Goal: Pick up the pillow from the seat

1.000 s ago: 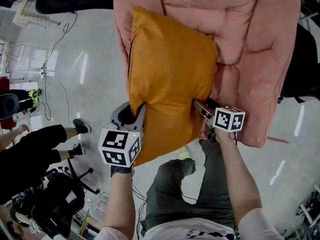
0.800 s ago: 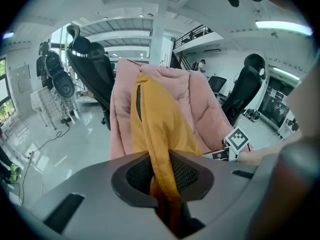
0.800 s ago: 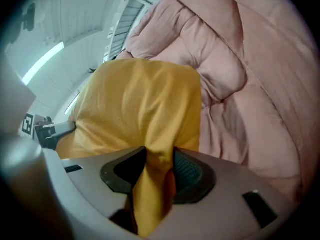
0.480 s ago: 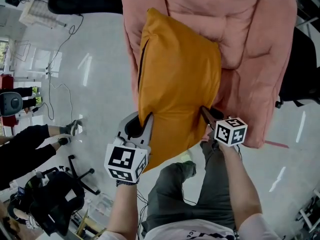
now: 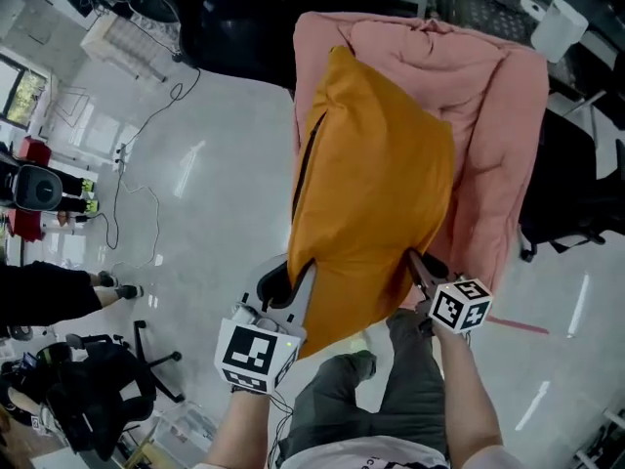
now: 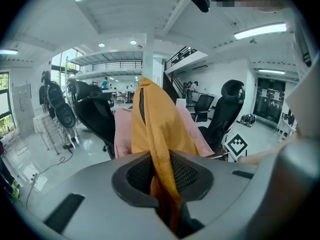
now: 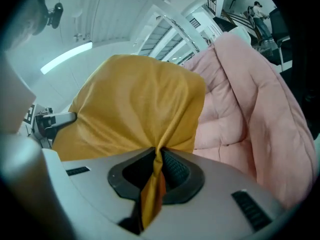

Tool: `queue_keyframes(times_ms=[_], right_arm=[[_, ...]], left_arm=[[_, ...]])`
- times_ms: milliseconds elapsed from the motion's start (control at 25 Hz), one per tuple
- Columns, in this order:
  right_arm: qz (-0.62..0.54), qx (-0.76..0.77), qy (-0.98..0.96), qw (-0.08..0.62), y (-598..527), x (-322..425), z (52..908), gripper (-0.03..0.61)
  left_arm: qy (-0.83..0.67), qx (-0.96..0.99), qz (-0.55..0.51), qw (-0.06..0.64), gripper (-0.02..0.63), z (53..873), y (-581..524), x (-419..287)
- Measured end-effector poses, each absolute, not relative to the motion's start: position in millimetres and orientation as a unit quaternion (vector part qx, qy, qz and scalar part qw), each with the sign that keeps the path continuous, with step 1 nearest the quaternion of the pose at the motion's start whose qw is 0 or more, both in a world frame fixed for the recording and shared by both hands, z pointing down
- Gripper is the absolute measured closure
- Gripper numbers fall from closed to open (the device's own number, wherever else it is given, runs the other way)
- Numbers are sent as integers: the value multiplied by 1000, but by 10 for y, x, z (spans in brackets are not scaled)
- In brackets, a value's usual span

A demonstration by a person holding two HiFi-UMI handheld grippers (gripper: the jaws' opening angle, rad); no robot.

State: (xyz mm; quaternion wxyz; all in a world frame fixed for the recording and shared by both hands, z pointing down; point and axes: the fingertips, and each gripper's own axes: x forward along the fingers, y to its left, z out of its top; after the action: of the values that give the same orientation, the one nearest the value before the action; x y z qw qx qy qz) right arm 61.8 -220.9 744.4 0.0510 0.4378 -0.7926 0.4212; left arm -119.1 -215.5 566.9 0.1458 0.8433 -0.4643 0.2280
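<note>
An orange pillow (image 5: 371, 193) hangs lifted in front of a pink padded seat (image 5: 493, 135), its zip edge facing left. My left gripper (image 5: 293, 279) is shut on the pillow's lower left edge; in the left gripper view the fabric (image 6: 156, 129) runs down between the pads. My right gripper (image 5: 418, 262) pinches the lower right corner, and its jaws are still closing on a bunched fold of the pillow (image 7: 135, 104) held between them. The pink seat (image 7: 240, 109) lies just behind and to the right.
A black office chair (image 5: 234, 27) stands behind the seat at the left, another black seat (image 5: 571, 184) at the right. A cable (image 5: 146, 135) trails over the shiny floor. A person's legs (image 5: 49, 291) and a chair base (image 5: 107, 379) are at lower left.
The pillow has come up off the seat and now hangs more upright. Both grippers moved down and nearer to me; the view has widened onto the whole seat.
</note>
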Motion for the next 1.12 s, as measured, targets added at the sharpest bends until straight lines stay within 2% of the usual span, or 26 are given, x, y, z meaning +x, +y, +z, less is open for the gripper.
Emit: queue_keyframes(times_ms=[520, 1120], right_arm=[[327, 449, -831, -8, -2302, 745, 5297, 531], [233, 443, -863, -64, -2362, 678, 3779, 531]], left_arm=[[-469, 865, 165, 58, 537, 3623, -1948, -1170], [-482, 869, 107, -37, 534, 2218, -1655, -1256]])
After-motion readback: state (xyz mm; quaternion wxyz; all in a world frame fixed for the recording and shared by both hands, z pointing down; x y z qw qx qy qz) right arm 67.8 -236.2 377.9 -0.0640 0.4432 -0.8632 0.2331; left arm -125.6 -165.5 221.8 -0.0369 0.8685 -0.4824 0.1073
